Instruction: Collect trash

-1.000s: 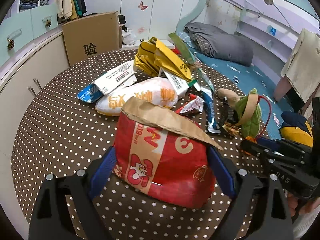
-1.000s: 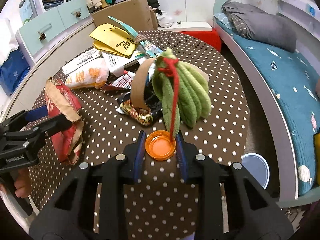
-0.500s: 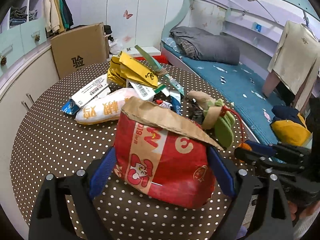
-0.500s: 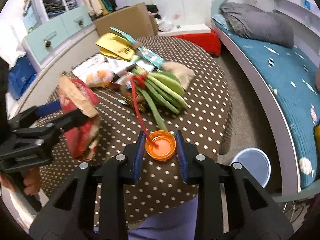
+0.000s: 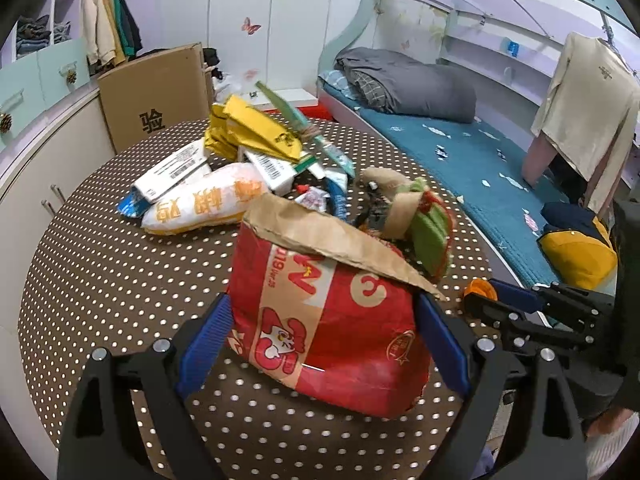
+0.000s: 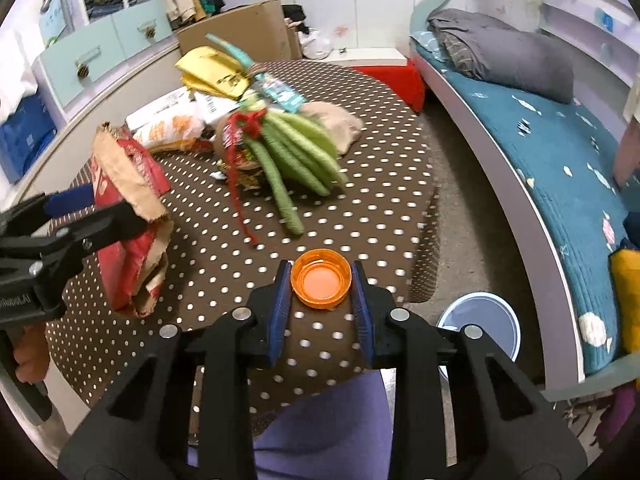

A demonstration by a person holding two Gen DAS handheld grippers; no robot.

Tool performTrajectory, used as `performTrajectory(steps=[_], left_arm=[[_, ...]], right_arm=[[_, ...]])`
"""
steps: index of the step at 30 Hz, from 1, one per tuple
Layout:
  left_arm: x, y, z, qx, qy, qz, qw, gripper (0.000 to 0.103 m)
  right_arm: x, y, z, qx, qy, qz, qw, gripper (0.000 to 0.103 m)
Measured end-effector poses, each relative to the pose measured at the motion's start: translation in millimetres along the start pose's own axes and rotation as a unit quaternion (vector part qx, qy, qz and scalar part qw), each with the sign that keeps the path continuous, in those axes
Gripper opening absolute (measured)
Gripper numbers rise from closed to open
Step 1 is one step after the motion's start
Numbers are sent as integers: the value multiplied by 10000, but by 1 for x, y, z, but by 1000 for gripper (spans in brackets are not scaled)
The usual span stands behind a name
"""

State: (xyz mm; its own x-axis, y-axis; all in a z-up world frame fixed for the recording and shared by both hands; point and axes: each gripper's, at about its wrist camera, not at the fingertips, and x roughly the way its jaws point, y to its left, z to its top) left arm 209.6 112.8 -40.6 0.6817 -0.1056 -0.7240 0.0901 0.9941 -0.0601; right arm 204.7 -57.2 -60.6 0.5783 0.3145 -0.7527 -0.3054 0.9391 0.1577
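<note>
**Right wrist view: cap and bag both gripped over dotted table**

Right wrist view: right gripper (image 6: 321, 285) pinches a small orange plastic bottle cap (image 6: 321, 282), open side up, above the brown polka-dot round table (image 6: 384, 184) near its edge. Left gripper (image 5: 321, 330) clamps wide on a red paper bag with torn brown top (image 5: 326, 312). Behind: green plush bundle tied with red yarn (image 6: 296, 152), then white and yellow wrappers (image 5: 208, 200). A blue bin (image 6: 486, 322) sits on the floor beside the table.
</note>
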Motion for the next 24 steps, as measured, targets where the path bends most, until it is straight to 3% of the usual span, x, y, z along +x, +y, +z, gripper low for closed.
performTrajectory(steps=[14, 24], left_arm=[[-4, -65, 21, 614, -229, -458, 9968, 89], [9, -132, 28, 1260, -172, -945, 9874, 89]], right_arm=[[-42, -63, 4, 762, -451, -350, 9955, 29], [-72, -112, -12, 1210, -649, -702, 9880, 29]])
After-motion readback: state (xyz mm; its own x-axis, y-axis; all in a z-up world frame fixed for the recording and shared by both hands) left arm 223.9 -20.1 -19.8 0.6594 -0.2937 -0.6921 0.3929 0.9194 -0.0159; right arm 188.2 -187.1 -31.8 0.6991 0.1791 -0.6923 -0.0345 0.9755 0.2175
